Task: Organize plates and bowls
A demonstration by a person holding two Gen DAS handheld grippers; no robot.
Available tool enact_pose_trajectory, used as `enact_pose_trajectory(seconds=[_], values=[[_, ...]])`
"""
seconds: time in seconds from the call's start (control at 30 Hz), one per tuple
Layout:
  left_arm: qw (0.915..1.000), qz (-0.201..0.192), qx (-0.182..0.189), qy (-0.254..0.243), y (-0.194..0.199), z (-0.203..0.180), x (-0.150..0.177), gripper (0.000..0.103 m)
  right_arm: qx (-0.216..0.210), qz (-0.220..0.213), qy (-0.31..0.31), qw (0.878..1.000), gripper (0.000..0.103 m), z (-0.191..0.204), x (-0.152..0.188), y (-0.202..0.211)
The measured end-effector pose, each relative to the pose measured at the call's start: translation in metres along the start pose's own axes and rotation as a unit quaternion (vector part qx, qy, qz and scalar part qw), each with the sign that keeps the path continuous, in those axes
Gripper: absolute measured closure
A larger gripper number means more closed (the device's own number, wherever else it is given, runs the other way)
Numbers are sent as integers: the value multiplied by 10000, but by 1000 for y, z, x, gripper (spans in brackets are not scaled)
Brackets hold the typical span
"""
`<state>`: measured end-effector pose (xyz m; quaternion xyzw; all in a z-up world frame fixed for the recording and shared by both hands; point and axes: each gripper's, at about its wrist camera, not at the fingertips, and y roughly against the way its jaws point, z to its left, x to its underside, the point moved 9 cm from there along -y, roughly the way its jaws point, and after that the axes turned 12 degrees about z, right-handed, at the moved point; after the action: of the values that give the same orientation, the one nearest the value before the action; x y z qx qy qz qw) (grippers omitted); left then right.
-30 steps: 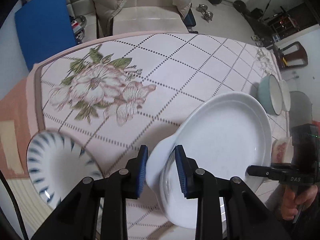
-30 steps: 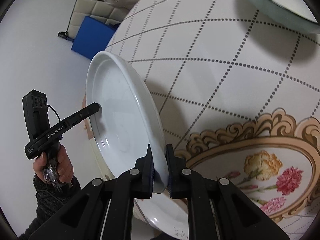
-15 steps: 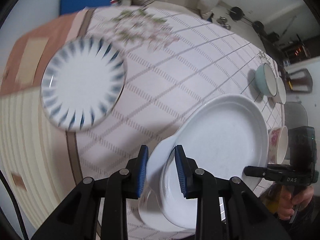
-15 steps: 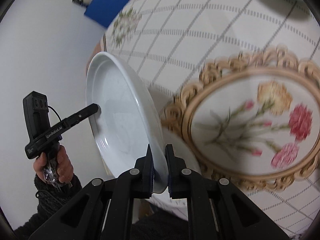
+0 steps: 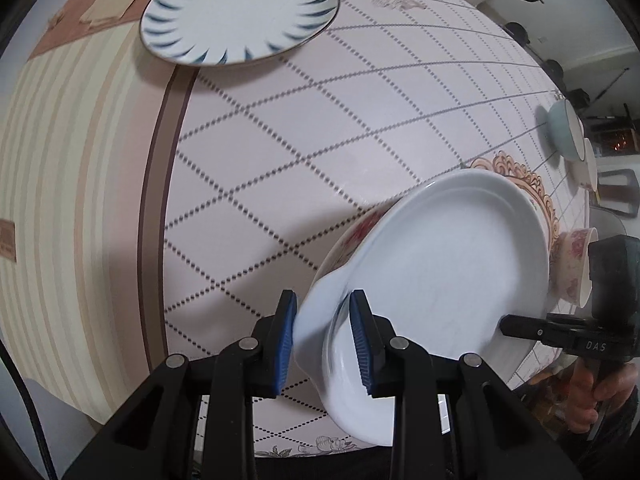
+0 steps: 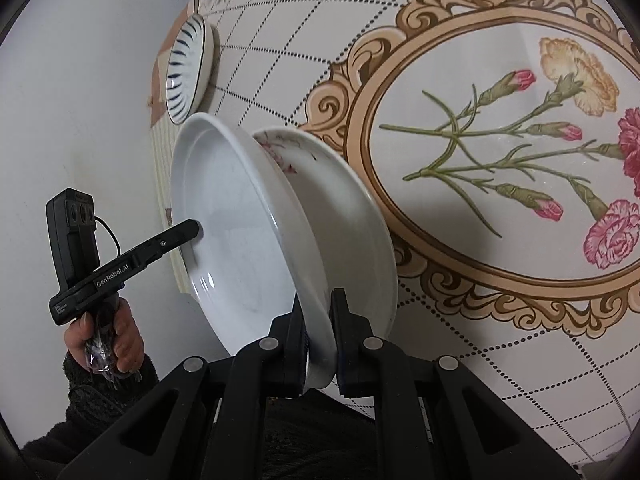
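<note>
Carrying a plain white plate between two tools, the person brings it over a rose-printed plate that lies on the tabletop.

Nearest, in the left wrist view, the left tool pinches the white plate's rim at 6 o'clock, one blue pad on each face. In the right wrist view, the right tool is pressed nearly together on the opposite rim, likewise at 6 o'clock. The white plate is tilted, its underside close over the rose-printed plate; whether the two touch cannot be told.

To do the step well, in judgement: level the white plate until its foot sits centred in the well below, lower both rims together, and release only once the weight rests. A thin glazed rim can slip if one tool lets go first.

Further out, a rose-patterned cup stands at 3 o'clock in the left view, just beside the white plate. A blue-rayed plate lies at 11 o'clock, well apart; it reads as the next piece to gather. A pale blue bowl sits far off at 2 o'clock.

Legible writing: "GenRobot.AI" on the left tool's arm in the right view; "DAS" on the right tool's body in the left view. A small label beside the former is too fine to read.
</note>
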<state>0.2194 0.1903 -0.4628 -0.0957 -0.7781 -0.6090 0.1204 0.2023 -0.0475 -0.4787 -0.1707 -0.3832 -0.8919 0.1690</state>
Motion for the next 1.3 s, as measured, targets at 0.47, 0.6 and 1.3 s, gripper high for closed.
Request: enact_pose_trajectory(seconds=[0.47,0.6,1.3], values=[[9990,76,249,-370,-17,-35,12,101,341,193,62,9992,92,5,-17,-35],[9981,224,427,-375,-30,-50,17,101,302,207,-36,9993,92,5,-20,-48],[9995,-26,-16,-316,0,-28,5,93,398,440,-438,9973,58,21,-27,-51]])
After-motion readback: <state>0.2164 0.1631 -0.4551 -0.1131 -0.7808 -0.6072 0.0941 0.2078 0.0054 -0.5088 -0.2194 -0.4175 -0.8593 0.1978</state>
